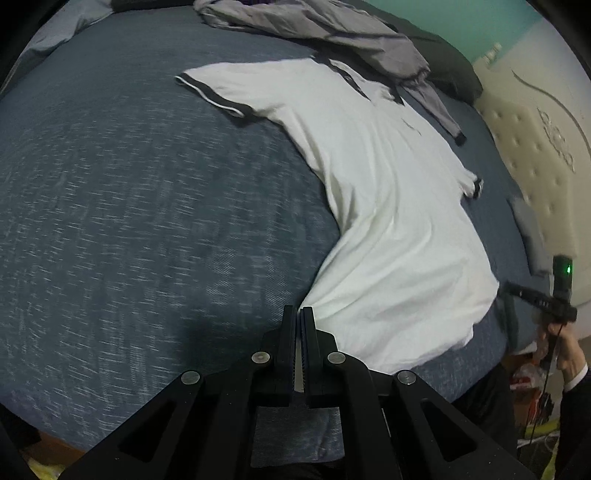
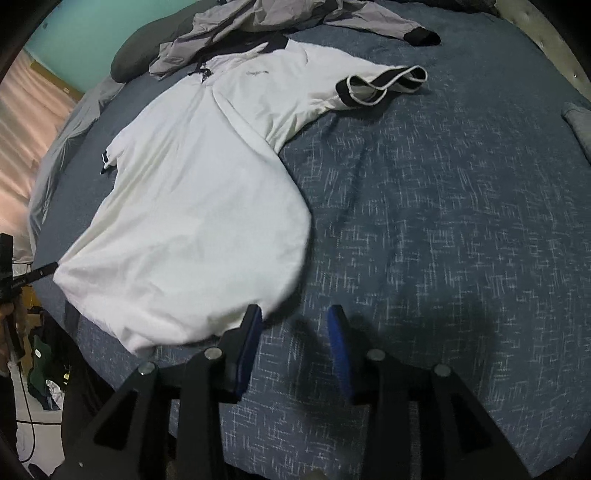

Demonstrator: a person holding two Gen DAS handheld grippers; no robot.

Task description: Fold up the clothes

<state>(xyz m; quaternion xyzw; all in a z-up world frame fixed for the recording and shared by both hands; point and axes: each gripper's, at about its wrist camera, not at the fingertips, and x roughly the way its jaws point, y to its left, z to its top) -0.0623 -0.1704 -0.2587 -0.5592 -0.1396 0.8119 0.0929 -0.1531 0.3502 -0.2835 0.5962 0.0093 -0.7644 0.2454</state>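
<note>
A white polo shirt (image 1: 388, 206) with dark collar and sleeve bands lies spread face up on the blue bed cover (image 1: 147, 221). My left gripper (image 1: 300, 314) is shut on the shirt's bottom hem corner, and white cloth shows between its pads. The right wrist view shows the same shirt (image 2: 192, 206) with that corner pinched by the left gripper (image 2: 42, 274) at the far left. My right gripper (image 2: 294, 314) stands open over bare cover, with the hem's other end beside its left finger (image 2: 251, 325) and nothing between the jaws. A hand holds the right gripper (image 1: 554, 306) at the bed's edge.
A grey jacket (image 1: 332, 29) lies crumpled over the shirt's collar at the far side, by a dark pillow (image 1: 450, 70). A padded cream headboard (image 1: 535, 166) lines one side of the bed. Clutter lies on the floor (image 2: 40, 373) past the near edge.
</note>
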